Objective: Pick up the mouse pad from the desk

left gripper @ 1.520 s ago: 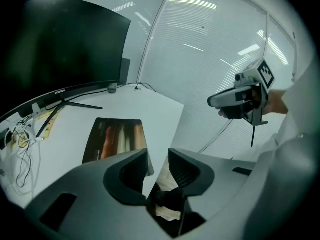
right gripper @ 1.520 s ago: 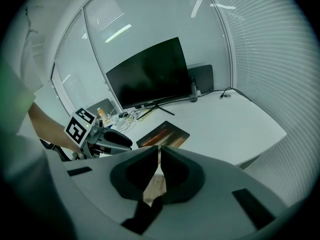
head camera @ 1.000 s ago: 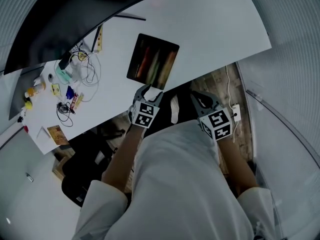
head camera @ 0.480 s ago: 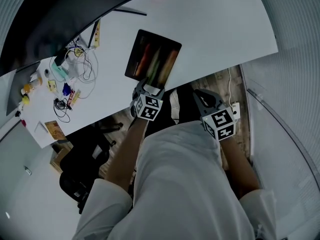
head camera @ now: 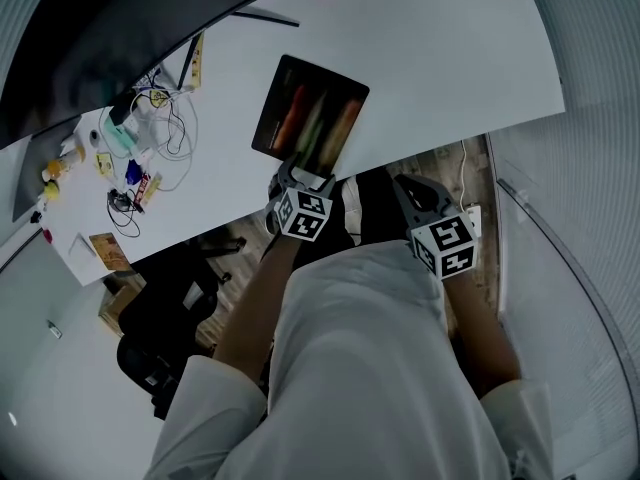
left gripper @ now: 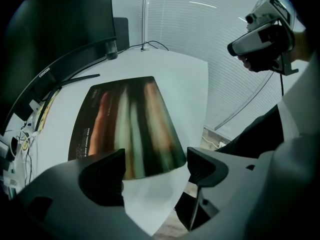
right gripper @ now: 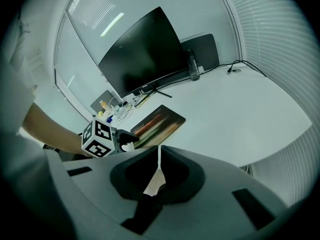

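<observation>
The mouse pad (head camera: 310,116), dark with blurred red and green streaks, lies flat on the white desk (head camera: 430,58) near its front edge. My left gripper (head camera: 298,176) points steeply down at the pad's near edge. In the left gripper view its jaws (left gripper: 155,166) are opening, and the near edge of the mouse pad (left gripper: 125,126) sits between them with no pad pressing on it. My right gripper (head camera: 403,186) hangs off the desk's front edge over the floor, jaws together. In the right gripper view the mouse pad (right gripper: 159,120) lies ahead beyond the closed jaws (right gripper: 160,156).
A dark curved monitor (head camera: 100,28) spans the back left of the desk. Cables and small items (head camera: 140,138) crowd the left end. A black chair (head camera: 165,318) stands under the desk's left side. A white power strip (head camera: 470,223) lies on the wooden floor.
My left gripper has sunk a little at the pad's near edge and its jaws have spread wider. The right gripper has barely shifted.
</observation>
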Action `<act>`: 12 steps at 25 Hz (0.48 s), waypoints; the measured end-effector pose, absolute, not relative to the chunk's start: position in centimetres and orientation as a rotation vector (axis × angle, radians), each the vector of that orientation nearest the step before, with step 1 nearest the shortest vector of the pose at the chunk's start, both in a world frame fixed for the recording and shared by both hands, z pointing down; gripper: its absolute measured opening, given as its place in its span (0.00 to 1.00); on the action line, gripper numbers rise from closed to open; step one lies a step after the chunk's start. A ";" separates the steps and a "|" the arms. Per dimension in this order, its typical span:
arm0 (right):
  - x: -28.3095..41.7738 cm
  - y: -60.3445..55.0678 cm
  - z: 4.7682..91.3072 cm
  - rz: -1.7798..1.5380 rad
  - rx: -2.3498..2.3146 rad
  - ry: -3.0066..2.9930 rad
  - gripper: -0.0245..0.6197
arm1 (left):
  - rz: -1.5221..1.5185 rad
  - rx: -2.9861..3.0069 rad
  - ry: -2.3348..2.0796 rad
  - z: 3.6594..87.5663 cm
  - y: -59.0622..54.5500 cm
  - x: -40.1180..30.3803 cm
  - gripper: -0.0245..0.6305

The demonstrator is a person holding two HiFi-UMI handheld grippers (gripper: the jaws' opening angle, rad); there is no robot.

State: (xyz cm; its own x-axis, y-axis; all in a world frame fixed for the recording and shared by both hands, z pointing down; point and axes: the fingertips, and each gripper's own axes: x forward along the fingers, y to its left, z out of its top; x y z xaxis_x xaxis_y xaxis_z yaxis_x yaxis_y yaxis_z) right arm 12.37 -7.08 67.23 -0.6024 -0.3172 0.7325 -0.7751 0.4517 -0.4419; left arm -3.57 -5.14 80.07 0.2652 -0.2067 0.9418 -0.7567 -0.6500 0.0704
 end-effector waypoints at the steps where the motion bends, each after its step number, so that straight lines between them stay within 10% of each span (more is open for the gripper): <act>1: 12.3 -7.2 67.2 1.061 0.906 -2.145 0.10 | 1.386 2.016 -0.868 80.1 -5.2 -3.6 0.61; 7: 12.5 -7.6 67.3 1.057 0.890 -2.149 0.10 | 1.363 2.025 -0.886 79.9 -5.5 -4.0 0.61; 12: 12.9 -7.7 67.7 1.057 0.866 -2.145 0.10 | 1.327 2.007 -0.940 79.7 -6.5 -5.3 0.40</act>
